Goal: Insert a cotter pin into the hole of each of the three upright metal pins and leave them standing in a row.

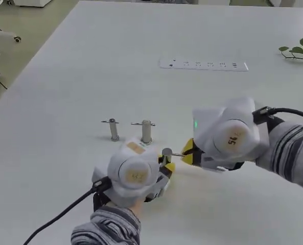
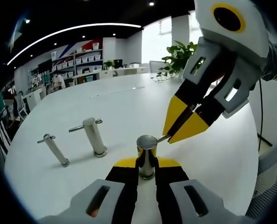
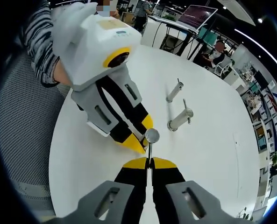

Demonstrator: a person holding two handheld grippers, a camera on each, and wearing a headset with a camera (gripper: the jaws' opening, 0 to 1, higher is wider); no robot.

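Judged two-thirds done. Far left on the worktop, upright: first pin with a fitted cotter pin across its top, then second pin, likewise fitted. Just right and nearer, third pin, clamped low by the left tongs. Rightmost, right tongs pinched on the last cotter pin, tip at the hole, depth unclear. Remaining: seat it, release, tidy the row.
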